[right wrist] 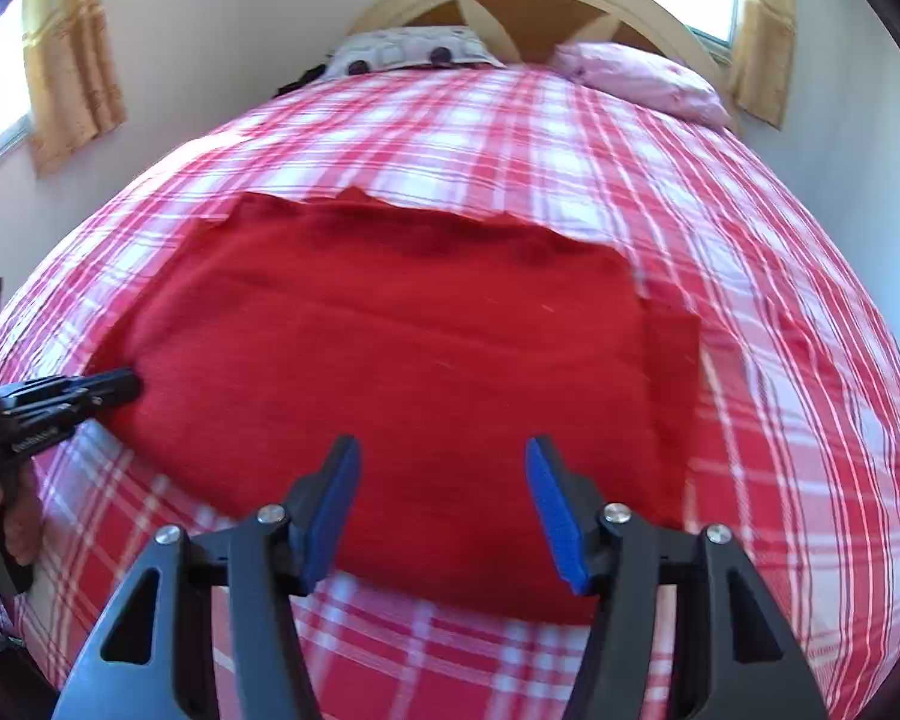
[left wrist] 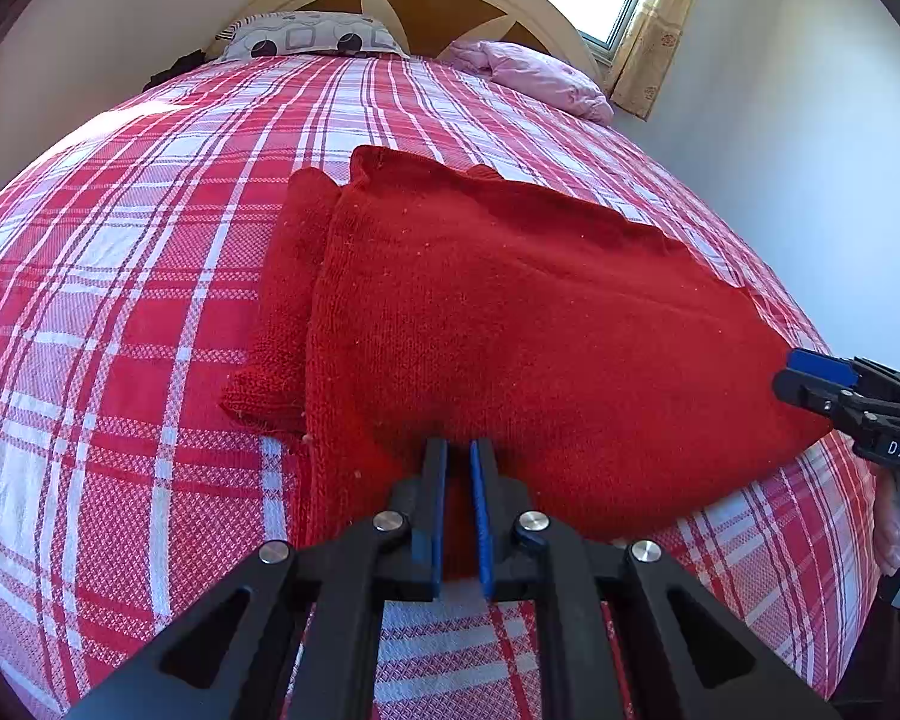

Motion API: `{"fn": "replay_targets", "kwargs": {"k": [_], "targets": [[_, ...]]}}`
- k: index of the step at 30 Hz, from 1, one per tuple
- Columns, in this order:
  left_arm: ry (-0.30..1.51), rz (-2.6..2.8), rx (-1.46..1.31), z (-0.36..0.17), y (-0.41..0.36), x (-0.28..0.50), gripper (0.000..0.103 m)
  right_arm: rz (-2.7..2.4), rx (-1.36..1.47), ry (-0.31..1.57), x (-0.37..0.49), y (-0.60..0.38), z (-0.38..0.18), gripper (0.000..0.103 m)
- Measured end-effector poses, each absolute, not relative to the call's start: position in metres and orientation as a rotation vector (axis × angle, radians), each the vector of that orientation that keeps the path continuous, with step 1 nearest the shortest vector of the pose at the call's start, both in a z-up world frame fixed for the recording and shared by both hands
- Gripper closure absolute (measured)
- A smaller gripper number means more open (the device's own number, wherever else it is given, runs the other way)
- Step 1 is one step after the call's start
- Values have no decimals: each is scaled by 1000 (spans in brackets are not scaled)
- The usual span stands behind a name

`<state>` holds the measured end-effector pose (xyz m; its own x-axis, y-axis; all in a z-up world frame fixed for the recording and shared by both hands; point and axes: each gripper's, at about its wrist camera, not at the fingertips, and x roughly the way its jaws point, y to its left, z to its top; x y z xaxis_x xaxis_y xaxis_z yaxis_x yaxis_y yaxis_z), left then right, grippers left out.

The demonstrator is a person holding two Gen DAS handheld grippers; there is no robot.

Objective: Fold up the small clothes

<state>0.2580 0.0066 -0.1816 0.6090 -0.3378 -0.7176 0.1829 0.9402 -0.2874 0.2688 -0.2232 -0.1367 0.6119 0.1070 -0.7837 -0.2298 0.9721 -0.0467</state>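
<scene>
My left claw (left wrist: pixel 459 450) is clenched on the near hem of the red knit (left wrist: pixel 510 312) lying on the bed (left wrist: pixel 120 312); my right claw (right wrist: pixel 441 456) hovers released above it. One-sided pulling could skew the fold.

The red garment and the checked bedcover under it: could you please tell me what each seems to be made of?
The red garment looks like knitted wool or acrylic yarn, matt and slightly fuzzy: fine knit rows and small lint specks show. The checked bedcover looks like flat-woven cotton or a blend, matt, with a visible basket-like weave in the red and white squares.
</scene>
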Motion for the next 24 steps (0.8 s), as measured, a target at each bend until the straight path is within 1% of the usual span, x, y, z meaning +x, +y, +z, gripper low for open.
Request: {"fn": "replay_targets", "kwargs": {"k": [3,7,8,13,18,19,20,21,22,23,24], "targets": [[867,-308,-205,-182,8,259,95,218,-170,901,278,-204,-148,43],[868,-320,-238,-183,13,260,95,204,-195,976,288,-189,-178,43],[868,-322,-244,-183,14,259,95,195,-205,955,285,-188,-182,41],[869,-306,-221,-180,15,255,95,202,-199,945,278,-194,-181,40],[845,-273,-135,-171,15,246,95,199,-206,922,277,-192,-184,39],[830,-258,-125,-168,18,245,92,194,-211,914,276,-191,-185,39],[813,-240,-116,-165,24,243,73,190,-219,904,274,-188,-186,39],[798,-229,-114,-162,29,242,58,187,-226,895,272,-186,-186,38],[773,-204,-117,-158,37,240,28,186,-230,889,270,-186,-186,38],[733,-173,-132,-153,45,237,19,186,-228,889,271,-187,-186,38],[696,-161,-150,-150,52,234,19,187,-224,892,271,-187,-185,38]]}}
